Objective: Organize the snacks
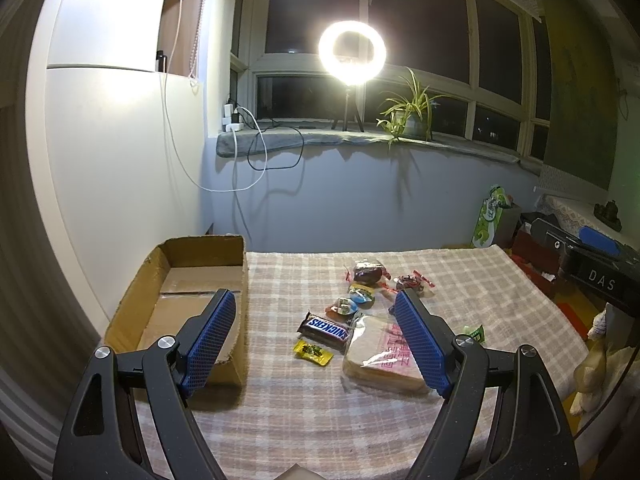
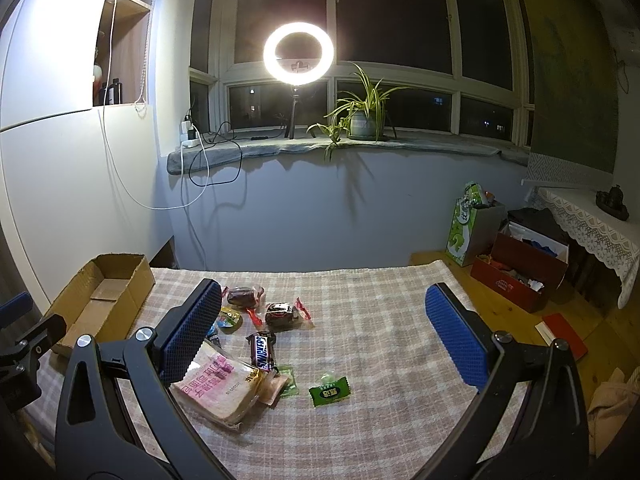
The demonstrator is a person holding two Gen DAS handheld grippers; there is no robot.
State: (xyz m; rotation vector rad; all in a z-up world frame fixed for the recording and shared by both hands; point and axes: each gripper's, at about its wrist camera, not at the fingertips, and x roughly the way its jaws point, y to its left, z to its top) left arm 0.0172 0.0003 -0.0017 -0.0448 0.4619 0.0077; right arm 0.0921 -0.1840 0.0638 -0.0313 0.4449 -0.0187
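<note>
— Where do the tongs stand?

— Both pairs hang wide apart and hold nothing above a checked tabletop (image 2: 380, 420). The left tongs (image 1: 316, 340) frame a chocolate bar (image 1: 326, 330) and a small yellow candy (image 1: 313, 353) between their blue pads (image 1: 212, 340). A bagged sandwich (image 1: 380, 356) lies just inside the right-hand pad, partly behind it.

— And the right pair?

— The right tongs (image 2: 324, 340) frame the same chocolate bar (image 2: 263, 352) and a green candy (image 2: 329, 391). The sandwich (image 2: 224, 384) lies under their left finger.

— What lies further out?

— Beyond the left tongs' tips sit several more wrapped sweets, among them a dark one in a clear wrapper (image 1: 367, 273) and a red-ended one (image 1: 410, 282). An open cardboard box (image 1: 188, 280) stands behind the left finger of the left pair, at the tabletop's edge; nothing shows inside it. No snack touches it.

— And behind all that?

— A lit ring lamp (image 2: 298, 51) and a potted plant (image 2: 362, 116) on the window ledge.
</note>
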